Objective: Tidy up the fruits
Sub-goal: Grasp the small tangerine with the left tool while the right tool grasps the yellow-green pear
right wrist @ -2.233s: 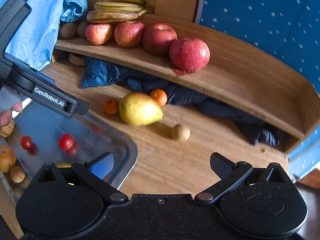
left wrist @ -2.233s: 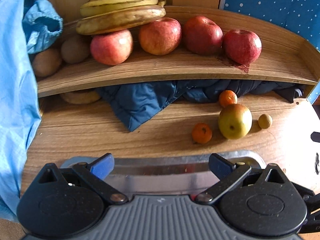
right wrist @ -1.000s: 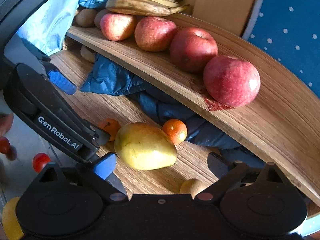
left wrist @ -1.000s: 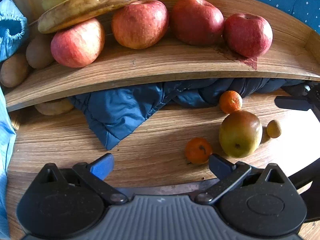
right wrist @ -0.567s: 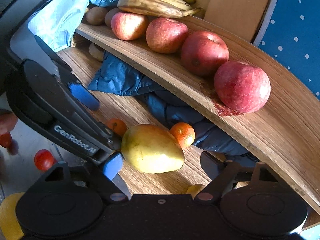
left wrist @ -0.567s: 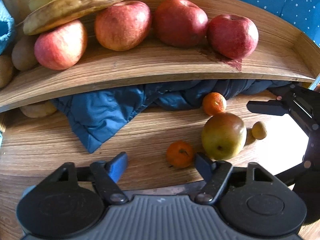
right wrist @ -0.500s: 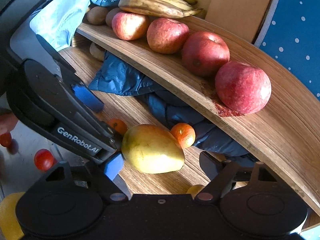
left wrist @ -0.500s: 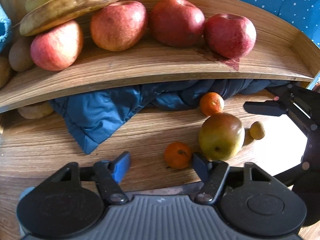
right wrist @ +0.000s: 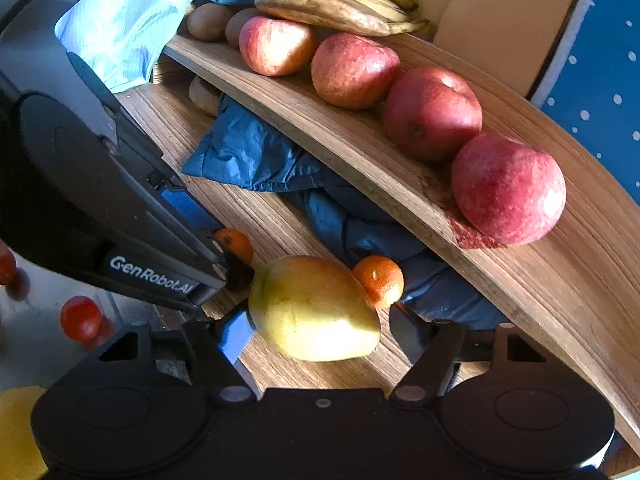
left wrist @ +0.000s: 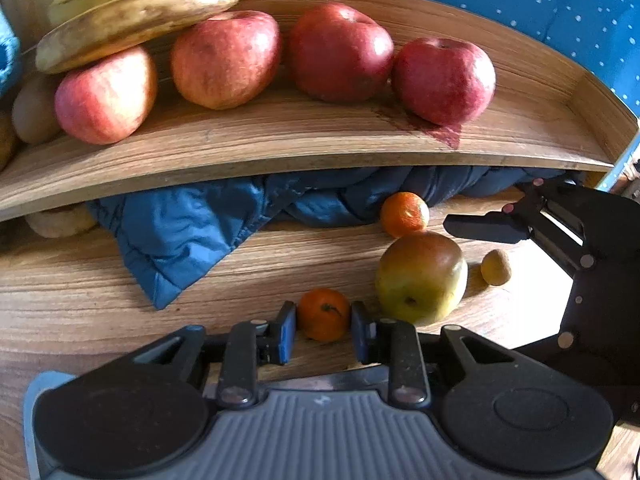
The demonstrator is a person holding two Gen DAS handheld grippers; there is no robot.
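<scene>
Your left gripper has its jaws closed around the small mandarin that lies on the wooden table. Your right gripper has its jaws wide apart on both sides of the yellow-green pear, with a second mandarin touching the pear's far side.

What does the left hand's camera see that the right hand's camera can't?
Only the left wrist view shows the tiny round yellowish fruit beside the big yellow-green pear.

Only the right wrist view shows small red tomatoes on a silver metal tray.

Both show four red apples and yellow bananas on the curved wooden shelf.
</scene>
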